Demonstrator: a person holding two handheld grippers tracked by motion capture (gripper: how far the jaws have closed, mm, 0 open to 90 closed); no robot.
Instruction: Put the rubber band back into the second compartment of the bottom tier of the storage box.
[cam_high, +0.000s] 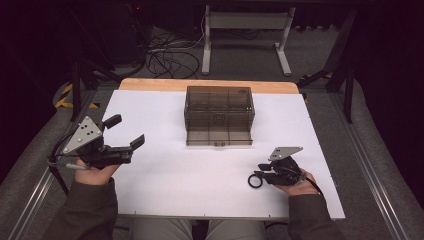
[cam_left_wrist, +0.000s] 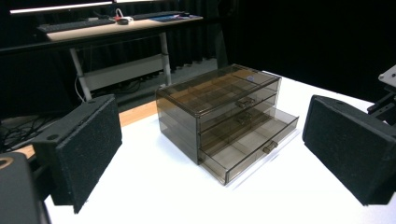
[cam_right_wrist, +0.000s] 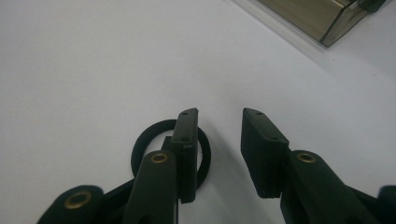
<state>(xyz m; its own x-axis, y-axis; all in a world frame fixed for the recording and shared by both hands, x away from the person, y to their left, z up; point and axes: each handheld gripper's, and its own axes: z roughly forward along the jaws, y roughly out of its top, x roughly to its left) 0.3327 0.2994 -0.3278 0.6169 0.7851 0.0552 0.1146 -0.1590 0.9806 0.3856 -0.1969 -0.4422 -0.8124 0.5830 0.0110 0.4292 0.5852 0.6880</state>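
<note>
Two handheld grippers, both black. The left gripper (cam_high: 125, 134), left of the smoky drawer box (cam_high: 219, 115), has broad foam-faced pads (cam_left_wrist: 88, 151), a grey three-cornered plate with screw holes, and a trailing cable. The right gripper (cam_high: 260, 170) shows brass rivets. Olive-grey sleeves (cam_high: 90, 210) cover both forearms.

I see a thin black rubber ring (cam_high: 255, 180) lying flat on the white table (cam_high: 190, 185), near my right front edge. One jaw of my right gripper (cam_right_wrist: 217, 140) stands inside its loop, the other outside.
</note>
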